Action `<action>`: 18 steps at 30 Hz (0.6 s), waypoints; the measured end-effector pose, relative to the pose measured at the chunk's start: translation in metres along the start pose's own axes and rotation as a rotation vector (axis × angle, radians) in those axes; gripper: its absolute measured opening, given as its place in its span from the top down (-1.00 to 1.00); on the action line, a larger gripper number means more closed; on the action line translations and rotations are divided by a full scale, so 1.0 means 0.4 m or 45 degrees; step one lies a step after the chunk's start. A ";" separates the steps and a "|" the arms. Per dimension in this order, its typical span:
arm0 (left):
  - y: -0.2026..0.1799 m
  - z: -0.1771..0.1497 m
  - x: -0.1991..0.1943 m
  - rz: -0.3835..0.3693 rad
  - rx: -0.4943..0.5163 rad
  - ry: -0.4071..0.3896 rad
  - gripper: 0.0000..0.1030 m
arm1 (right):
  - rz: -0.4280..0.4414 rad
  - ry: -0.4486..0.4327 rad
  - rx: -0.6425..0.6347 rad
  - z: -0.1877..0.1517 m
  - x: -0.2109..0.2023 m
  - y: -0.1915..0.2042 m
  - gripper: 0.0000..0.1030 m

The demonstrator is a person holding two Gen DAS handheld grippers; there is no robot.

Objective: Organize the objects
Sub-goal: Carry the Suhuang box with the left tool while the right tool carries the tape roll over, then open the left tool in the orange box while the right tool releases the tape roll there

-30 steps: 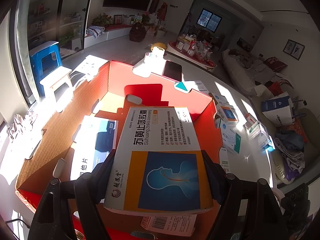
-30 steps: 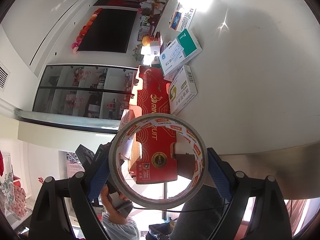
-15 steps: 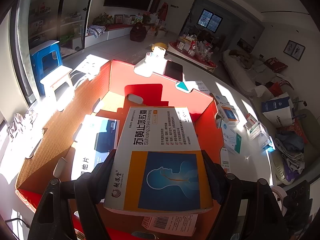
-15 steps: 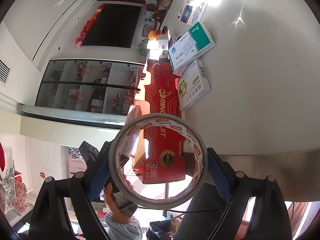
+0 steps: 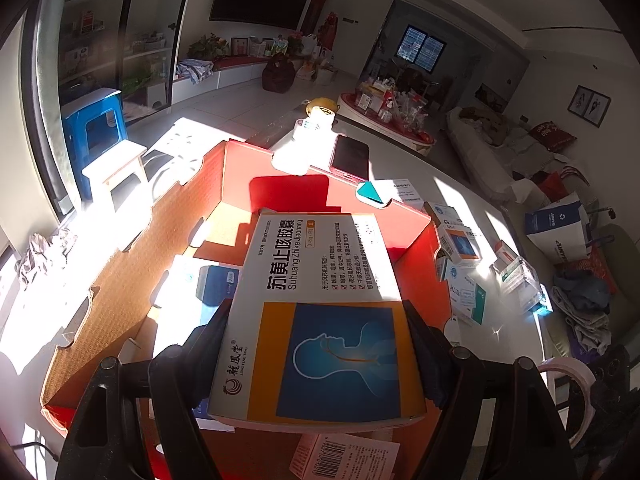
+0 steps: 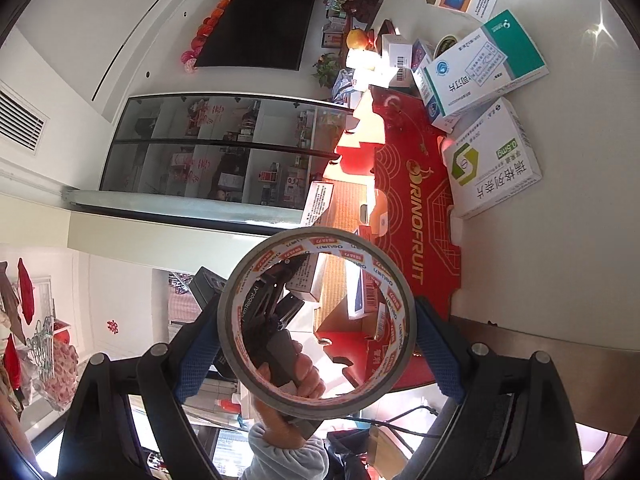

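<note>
Pinching a flat white, orange and blue cardboard medicine box [image 5: 320, 312] by its two long edges, the left tongs [image 5: 320, 344] hold it above the open red corrugated cardboard box [image 5: 280, 168]. The medicine box lies between the two black fingers, its near half inside the grip and its far half reaching out past the fingertips over the box's interior. Under it, on the brown floor of the red box, lies a white and blue carton [image 5: 208, 284] to the left and a white carton with a barcode [image 5: 348, 456] at the near edge.

The right tongs [image 6: 318, 336] grip a grey roll of adhesive tape with a printed white and red core [image 6: 316, 332], the blue-padded fingers pressing on its outer rim from left and right, so the ring stands face-on between them. Through the ring a hand [image 6: 296, 376] on the handle of the other tool shows. Beyond the roll the red box [image 6: 416, 208] rests on the white table [image 6: 560, 272], with a white and green medicine carton [image 6: 492, 172] just beside its outer wall and a white and teal carton [image 6: 484, 64] farther off.
</note>
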State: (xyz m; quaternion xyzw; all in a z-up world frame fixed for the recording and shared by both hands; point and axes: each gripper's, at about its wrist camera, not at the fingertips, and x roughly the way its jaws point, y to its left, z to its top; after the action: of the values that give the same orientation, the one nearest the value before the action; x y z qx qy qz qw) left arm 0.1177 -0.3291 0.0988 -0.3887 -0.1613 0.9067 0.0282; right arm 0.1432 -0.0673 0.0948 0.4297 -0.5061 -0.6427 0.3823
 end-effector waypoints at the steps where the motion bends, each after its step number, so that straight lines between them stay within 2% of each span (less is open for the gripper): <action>1: 0.003 0.010 0.001 0.002 -0.002 -0.008 -0.60 | 0.011 0.023 -0.014 0.006 0.029 0.014 -0.75; 6: 0.024 0.034 0.010 0.023 -0.020 -0.025 -0.60 | 0.032 0.131 -0.035 0.014 0.171 0.044 -0.75; 12: 0.051 0.034 0.042 0.051 -0.051 0.017 -0.60 | -0.036 0.188 -0.066 0.030 0.287 0.056 -0.76; 18: 0.057 0.030 0.094 0.087 -0.059 0.120 -0.60 | -0.220 0.194 -0.213 0.054 0.303 0.109 -0.93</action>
State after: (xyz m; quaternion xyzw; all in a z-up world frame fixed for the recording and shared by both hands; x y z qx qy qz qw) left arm 0.0845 -0.3472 0.0730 -0.4370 -0.1674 0.8838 -0.0041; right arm 0.0845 -0.1811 0.1200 0.4858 -0.3813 -0.6788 0.3972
